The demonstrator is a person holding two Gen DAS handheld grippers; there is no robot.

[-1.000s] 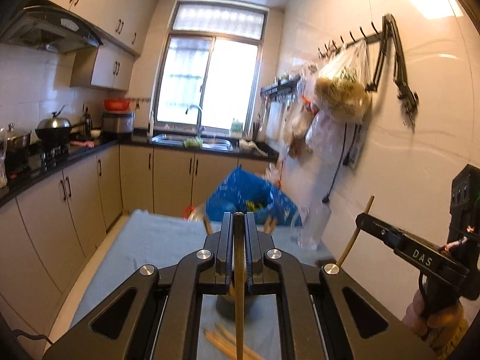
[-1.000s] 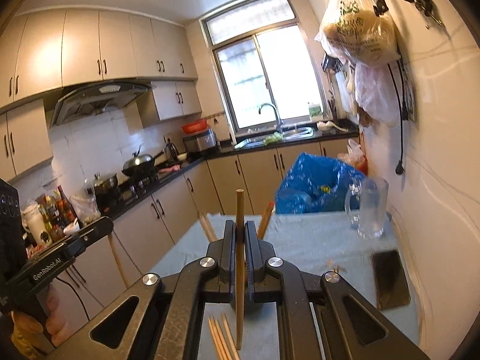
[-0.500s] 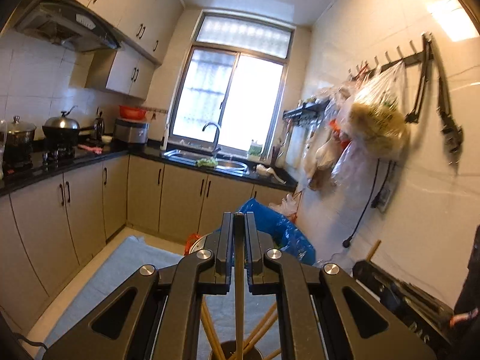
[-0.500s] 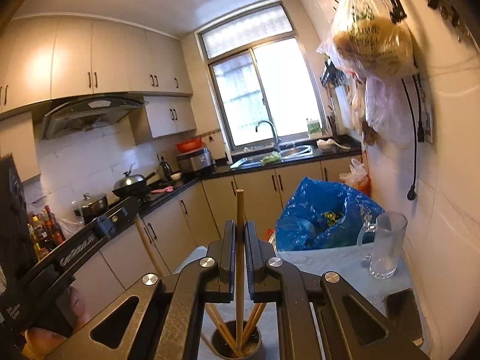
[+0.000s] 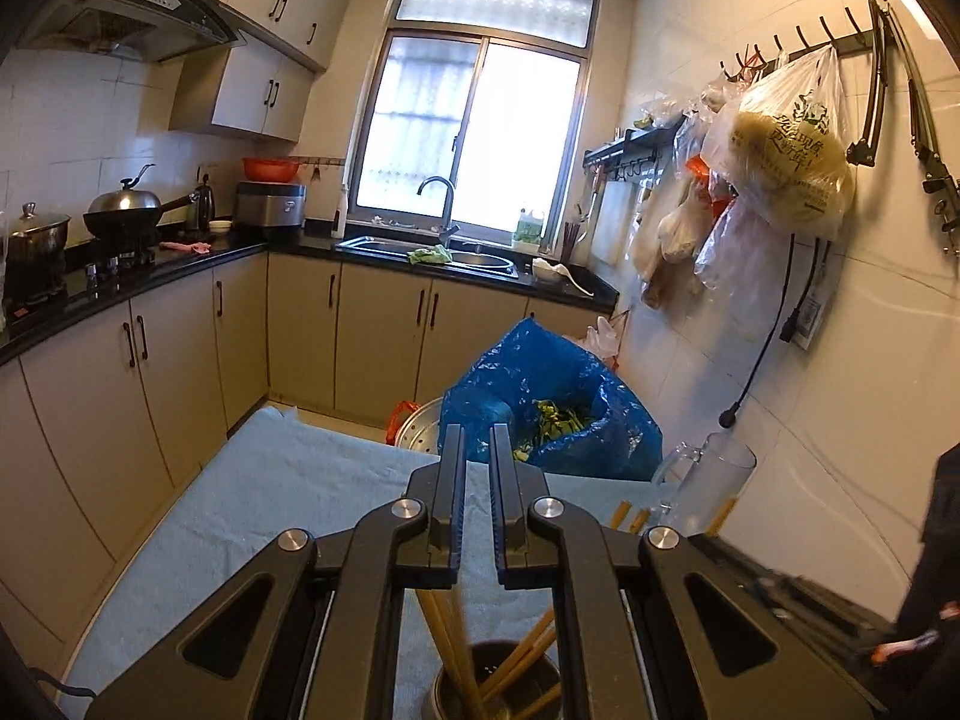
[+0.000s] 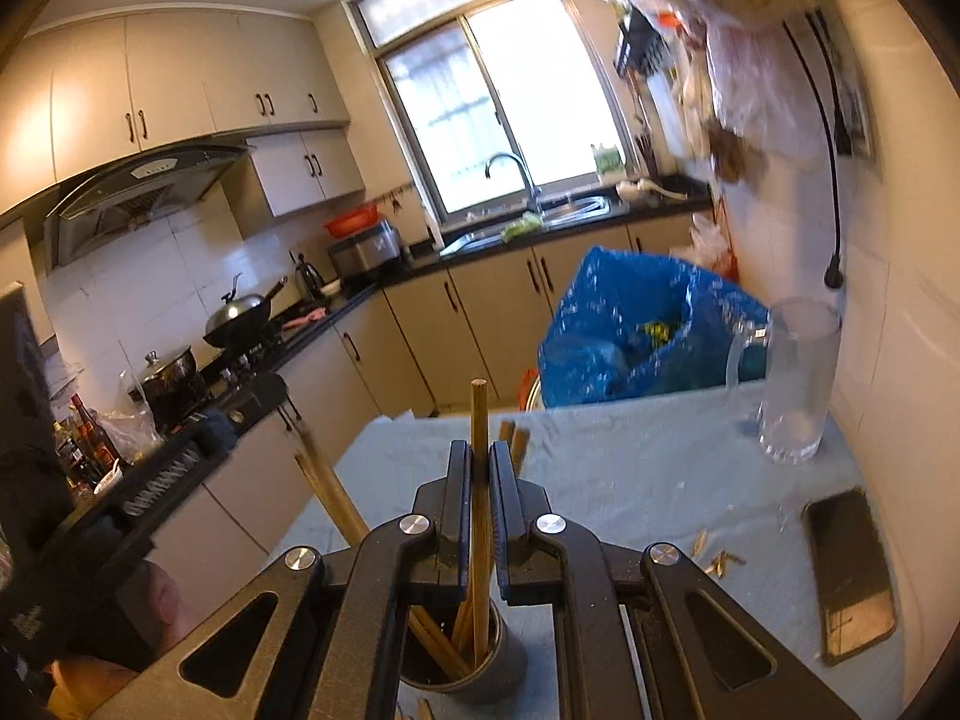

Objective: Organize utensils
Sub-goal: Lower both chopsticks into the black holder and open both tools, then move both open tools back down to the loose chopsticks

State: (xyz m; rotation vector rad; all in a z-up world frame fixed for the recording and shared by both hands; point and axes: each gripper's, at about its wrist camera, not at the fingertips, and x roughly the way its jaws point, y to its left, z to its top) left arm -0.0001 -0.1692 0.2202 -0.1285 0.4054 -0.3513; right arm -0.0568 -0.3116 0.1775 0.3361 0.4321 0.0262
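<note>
Beside the cup (image 6: 480,654), glass mug (image 6: 795,378)

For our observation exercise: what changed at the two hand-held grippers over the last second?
Both came down over the cup. The left hand-held gripper opened, dropping one chopstick into it. The right hand-held gripper stays shut on another chopstick, tip now in the cup. Mug, phone unmoved.

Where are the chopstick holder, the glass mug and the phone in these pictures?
chopstick holder (image 6: 501,657): right wrist view, on its dark outer wall.
glass mug (image 6: 795,384): right wrist view, on the middle of its clear body.
phone (image 6: 849,576): right wrist view, on the middle of its dark screen.
</note>
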